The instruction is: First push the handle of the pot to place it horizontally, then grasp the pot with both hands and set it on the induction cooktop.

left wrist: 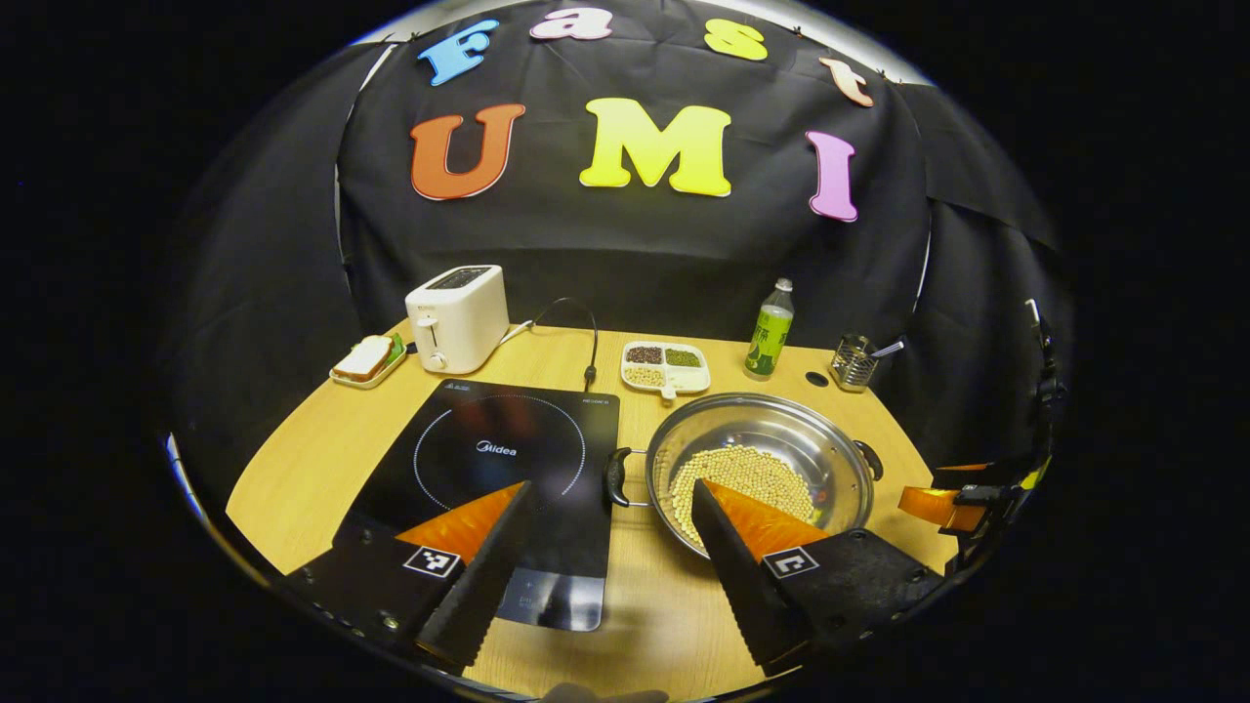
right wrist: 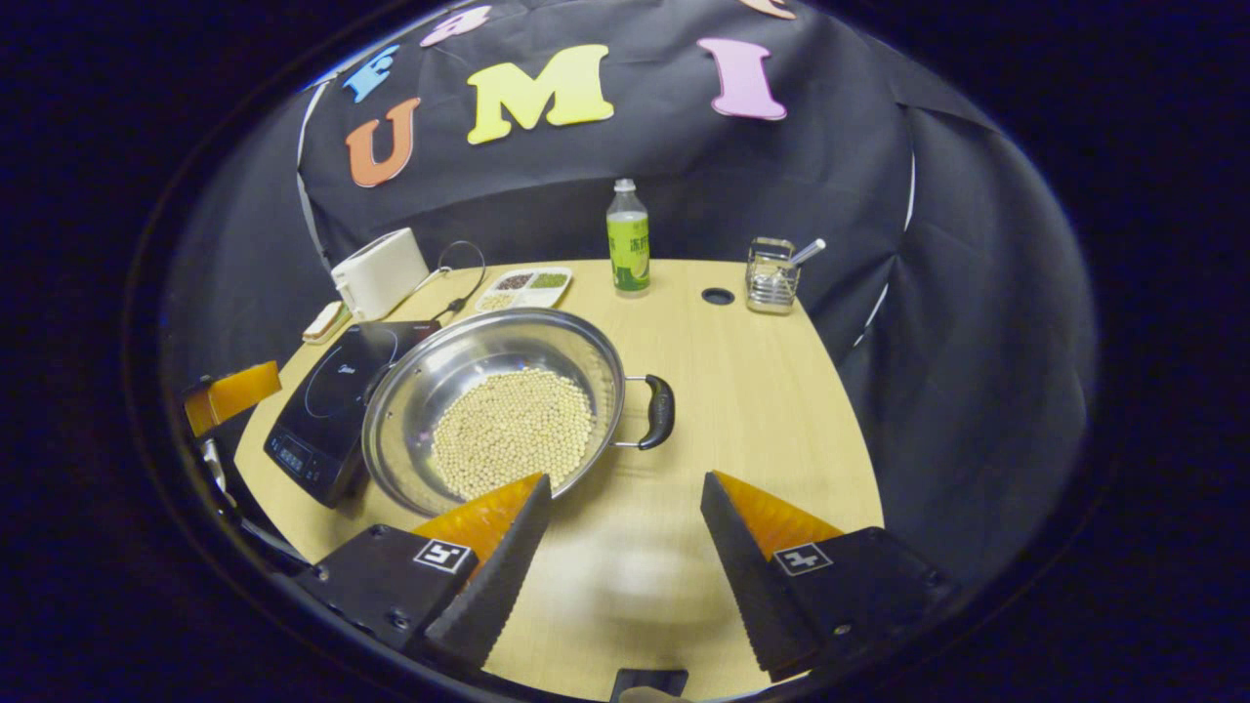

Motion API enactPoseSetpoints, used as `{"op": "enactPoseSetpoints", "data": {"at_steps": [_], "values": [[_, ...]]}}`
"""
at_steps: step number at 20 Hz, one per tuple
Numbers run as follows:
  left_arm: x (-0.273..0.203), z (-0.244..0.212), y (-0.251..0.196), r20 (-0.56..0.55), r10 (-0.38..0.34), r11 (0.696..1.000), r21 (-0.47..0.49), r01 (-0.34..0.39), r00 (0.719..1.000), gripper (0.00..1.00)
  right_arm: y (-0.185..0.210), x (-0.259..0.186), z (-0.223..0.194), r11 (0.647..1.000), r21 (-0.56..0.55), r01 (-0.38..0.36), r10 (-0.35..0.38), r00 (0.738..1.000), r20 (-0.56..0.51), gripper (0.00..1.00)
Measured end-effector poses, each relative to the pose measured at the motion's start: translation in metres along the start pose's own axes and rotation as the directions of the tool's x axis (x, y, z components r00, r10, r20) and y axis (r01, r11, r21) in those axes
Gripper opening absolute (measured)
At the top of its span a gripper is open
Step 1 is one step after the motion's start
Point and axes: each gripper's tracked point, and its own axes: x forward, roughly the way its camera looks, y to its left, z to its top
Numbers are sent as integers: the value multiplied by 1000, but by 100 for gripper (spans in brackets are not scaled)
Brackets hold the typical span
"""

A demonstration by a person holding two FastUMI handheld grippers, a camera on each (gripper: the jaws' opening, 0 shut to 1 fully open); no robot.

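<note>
black cloth wall (left wrist: 635,264) behind light wooden table (right wrist: 762,391); dim booth lighting.

Cloth-walled booth, toaster (left wrist: 457,317), cooktop (left wrist: 508,459).

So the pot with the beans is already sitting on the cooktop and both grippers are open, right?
Not quite. The pot sits on the table beside the cooktop, as the left gripper view shows. The left gripper and right gripper are both open.
</note>
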Motion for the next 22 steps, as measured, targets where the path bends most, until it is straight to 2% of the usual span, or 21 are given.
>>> {"op": "enactPoseSetpoints", "data": {"at_steps": [3,8,15,17,18,19,20,22], "values": [[32,-1,-7,-28,5,1000,15,-4,1000,96,-2,29,10,1000,21,-19,19,999,-30,92],[78,-10,-19,-89,0,1000,20,2,996,96,-11,71,19,1000,-1,-14,14,995,-94,92],[120,-22,-25,-156,18,1000,21,-15,988,96,-15,105,23,999,-20,-37,33,987,-159,92],[127,-22,-20,-163,47,998,58,-38,986,77,-12,111,24,999,-26,-41,36,985,-169,92],[128,-24,-18,-168,66,996,77,-53,984,71,-11,112,23,999,-32,-44,38,984,-176,92],[132,-25,-16,-172,75,994,85,-62,982,71,-9,114,22,998,-32,-49,42,982,-186,87],[130,-24,-16,-175,77,994,88,-62,982,65,-8,115,20,998,-30,-50,43,979,-197,82],[141,-29,-9,-182,108,991,103,-90,977,63,-8,116,20,999,-16,-33,29,977,-209,75]]}}
